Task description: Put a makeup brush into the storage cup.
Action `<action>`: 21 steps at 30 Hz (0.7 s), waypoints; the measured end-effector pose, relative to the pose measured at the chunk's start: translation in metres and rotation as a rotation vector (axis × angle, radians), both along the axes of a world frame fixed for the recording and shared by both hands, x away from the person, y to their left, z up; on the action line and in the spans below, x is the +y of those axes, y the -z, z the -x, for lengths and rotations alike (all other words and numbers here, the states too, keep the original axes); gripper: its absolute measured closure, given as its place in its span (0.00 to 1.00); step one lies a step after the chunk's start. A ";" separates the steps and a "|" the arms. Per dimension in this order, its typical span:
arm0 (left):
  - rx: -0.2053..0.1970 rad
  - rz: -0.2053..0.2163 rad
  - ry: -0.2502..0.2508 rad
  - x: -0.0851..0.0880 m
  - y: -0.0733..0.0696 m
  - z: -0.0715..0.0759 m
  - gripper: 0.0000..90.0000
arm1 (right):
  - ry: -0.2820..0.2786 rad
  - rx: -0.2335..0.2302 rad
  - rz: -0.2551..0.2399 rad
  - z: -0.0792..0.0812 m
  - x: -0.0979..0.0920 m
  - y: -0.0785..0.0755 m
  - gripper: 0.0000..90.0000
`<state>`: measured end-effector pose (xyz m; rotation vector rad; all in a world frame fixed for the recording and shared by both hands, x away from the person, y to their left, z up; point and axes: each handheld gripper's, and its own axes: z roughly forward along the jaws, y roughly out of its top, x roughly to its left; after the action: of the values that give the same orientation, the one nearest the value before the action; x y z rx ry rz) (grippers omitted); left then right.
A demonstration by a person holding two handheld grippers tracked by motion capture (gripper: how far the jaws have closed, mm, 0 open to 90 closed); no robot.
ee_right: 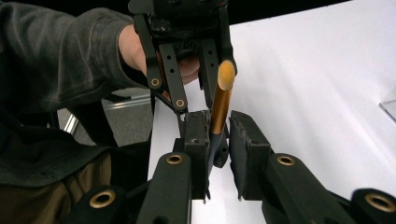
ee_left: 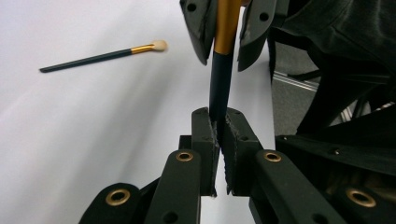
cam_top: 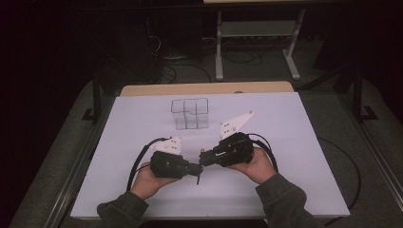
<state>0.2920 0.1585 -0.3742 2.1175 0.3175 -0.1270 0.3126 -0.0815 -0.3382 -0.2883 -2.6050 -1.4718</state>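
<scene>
A slim makeup brush (ee_left: 219, 88) with a dark handle and a gold ferrule (ee_right: 221, 105) hangs between the two grippers over the white table (cam_top: 294, 180). My left gripper (ee_left: 218, 135) is shut on the dark handle. My right gripper (ee_right: 222, 135) faces it with its jaws on either side of the gold ferrule, and a gap shows between the ferrule and the right-hand pad (ee_right: 243, 140). In the high view the left gripper (cam_top: 195, 167) and the right gripper (cam_top: 204, 156) meet tip to tip near the table's middle. A second brush (ee_left: 102, 55) lies flat on the table.
A clear plastic organiser (cam_top: 190, 113) with several compartments stands on the table beyond the grippers. Black cables (cam_top: 138, 161) loop from each gripper across the white surface. The person's sleeves come in at the front edge. A table frame (cam_top: 256, 28) stands on the dark floor behind.
</scene>
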 end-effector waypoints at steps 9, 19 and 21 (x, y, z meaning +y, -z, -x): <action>-0.001 0.010 -0.025 0.001 0.002 0.000 0.93 | 0.023 0.023 -0.051 -0.003 0.001 0.002 0.88; 0.006 0.030 -0.040 0.002 0.002 -0.001 0.93 | 0.029 0.036 -0.064 -0.004 0.002 0.002 0.92; 0.003 0.027 -0.045 0.002 0.002 0.000 0.92 | 0.027 0.031 -0.058 -0.005 0.003 0.001 0.92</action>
<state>0.2921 0.1607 -0.3764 2.0825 0.3634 -0.1079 0.3172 -0.0784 -0.3392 -0.3388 -2.5393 -1.5355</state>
